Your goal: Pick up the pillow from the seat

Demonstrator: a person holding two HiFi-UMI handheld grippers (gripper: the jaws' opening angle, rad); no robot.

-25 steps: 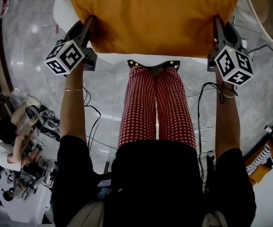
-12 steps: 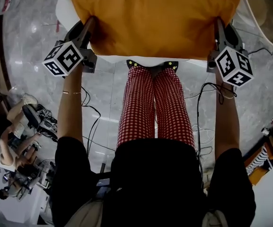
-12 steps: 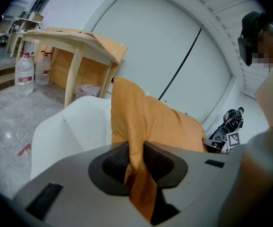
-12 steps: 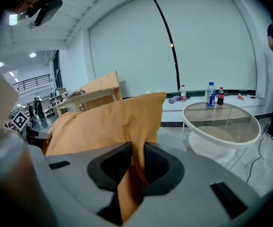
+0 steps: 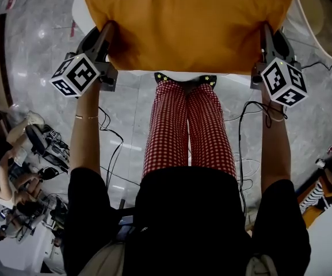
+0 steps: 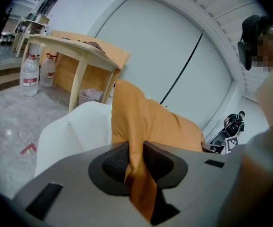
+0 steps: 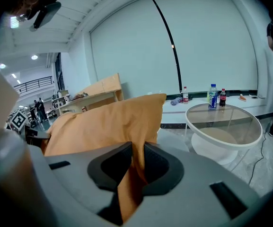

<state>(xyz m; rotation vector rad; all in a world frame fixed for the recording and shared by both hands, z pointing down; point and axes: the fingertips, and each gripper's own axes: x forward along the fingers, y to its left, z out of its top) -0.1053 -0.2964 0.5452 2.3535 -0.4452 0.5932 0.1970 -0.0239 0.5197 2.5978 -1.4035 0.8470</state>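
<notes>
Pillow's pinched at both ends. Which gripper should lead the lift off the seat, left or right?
Neither clearly: use both. The left gripper and right gripper each have jaws shut on a corner of the orange pillow, level with each other above the white seat. I'd judge an even lift steadiest.

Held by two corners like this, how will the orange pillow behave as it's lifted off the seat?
Probably floppy: the pillow crushes into a thin fold between the jaws of the left hand-held gripper and the right hand-held gripper. Likely light for its size, since two corner pinches seem to hold it. The fabric might creep out of those pinches.
</notes>
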